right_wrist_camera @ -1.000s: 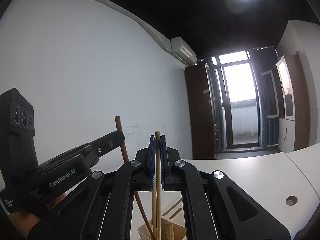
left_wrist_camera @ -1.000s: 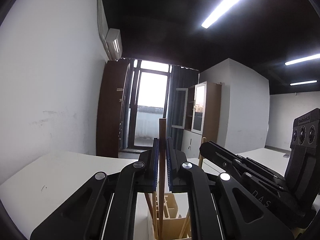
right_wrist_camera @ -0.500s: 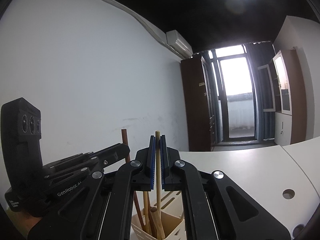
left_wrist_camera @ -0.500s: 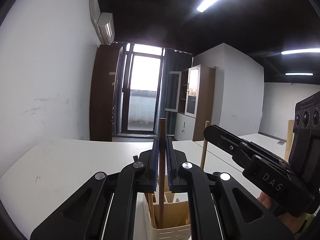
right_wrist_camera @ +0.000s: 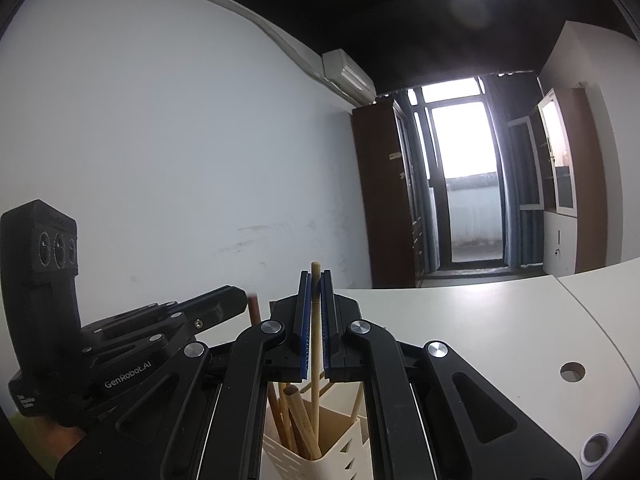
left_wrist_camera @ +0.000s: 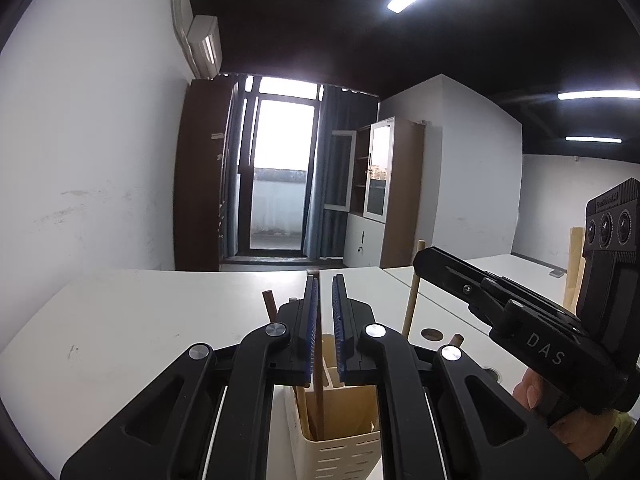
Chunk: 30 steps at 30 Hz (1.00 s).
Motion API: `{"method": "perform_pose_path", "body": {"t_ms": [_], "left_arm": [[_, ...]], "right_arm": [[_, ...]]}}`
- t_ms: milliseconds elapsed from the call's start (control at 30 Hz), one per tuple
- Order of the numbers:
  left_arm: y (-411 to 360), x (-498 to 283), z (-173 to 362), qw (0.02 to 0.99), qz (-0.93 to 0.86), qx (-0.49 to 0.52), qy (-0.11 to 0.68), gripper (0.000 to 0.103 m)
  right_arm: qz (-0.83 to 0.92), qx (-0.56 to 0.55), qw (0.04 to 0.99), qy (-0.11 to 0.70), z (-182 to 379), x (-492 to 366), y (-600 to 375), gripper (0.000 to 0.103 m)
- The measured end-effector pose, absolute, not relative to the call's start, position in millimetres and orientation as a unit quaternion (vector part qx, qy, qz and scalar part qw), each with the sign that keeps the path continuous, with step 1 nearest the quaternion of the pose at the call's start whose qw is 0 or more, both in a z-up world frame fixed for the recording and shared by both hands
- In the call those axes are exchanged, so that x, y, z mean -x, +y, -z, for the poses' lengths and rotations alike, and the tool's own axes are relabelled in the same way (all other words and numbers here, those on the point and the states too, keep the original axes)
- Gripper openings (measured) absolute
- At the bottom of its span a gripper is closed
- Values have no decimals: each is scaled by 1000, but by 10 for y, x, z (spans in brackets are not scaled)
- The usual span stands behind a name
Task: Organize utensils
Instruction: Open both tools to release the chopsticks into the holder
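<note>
The cream holder [left_wrist_camera: 340,450] is sitting on the white table [left_wrist_camera: 120,340], directly below both grippers; its base is being cut off by the lower edge of both views, and the black finger linkages are hiding its sides.

Left wrist view: the left gripper [left_wrist_camera: 325,320] is pointing slightly downward over the holder. Its blue pads [left_wrist_camera: 312,320] are standing narrowly apart around a dark brown chopstick [left_wrist_camera: 319,380]; the stick is lying against the left pad, and whether the right pad is touching it cannot be made out. The stick is standing upright, lower end inside the holder.

To the right, the right gripper [right_wrist_camera: 314,320] is pointing level, with a hand [left_wrist_camera: 560,412] partly showing beneath its body. Its pads are closing tightly on a pale chopstick [right_wrist_camera: 316,360], long axis vertical, top end rising just above the fingertips, lower end reaching into the holder among other sticks [right_wrist_camera: 294,420], whose number is hard to count.
</note>
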State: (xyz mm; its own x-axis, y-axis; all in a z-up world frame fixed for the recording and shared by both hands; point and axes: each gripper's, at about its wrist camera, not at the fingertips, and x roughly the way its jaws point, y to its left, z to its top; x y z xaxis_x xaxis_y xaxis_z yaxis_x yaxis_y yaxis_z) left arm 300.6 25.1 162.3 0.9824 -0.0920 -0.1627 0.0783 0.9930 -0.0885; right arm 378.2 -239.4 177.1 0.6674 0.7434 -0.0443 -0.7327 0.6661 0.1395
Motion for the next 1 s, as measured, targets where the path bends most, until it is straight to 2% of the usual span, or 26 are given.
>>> {"method": "perform_pose_path", "body": {"t_ms": [267,367,800,1000], "left_arm": [[283,-2917,-1662,995,41,42,79,12],[287,-2857,-1673,995,43,44,74,13],[257,-2786,-1690,995,42,41,85,17],[190,-2709,-1724,994,44,36,88,23]], "right_arm": [[-400,-59,913,53,-1792,-3776,-2422,7],[-400,-59,913,54,-1780,-3775,-2403,18],[-389,-51,917,67,-1732,-3703,-2396,19],[-380,-40,922,69,-1745,-3609,-2418,24]]}}
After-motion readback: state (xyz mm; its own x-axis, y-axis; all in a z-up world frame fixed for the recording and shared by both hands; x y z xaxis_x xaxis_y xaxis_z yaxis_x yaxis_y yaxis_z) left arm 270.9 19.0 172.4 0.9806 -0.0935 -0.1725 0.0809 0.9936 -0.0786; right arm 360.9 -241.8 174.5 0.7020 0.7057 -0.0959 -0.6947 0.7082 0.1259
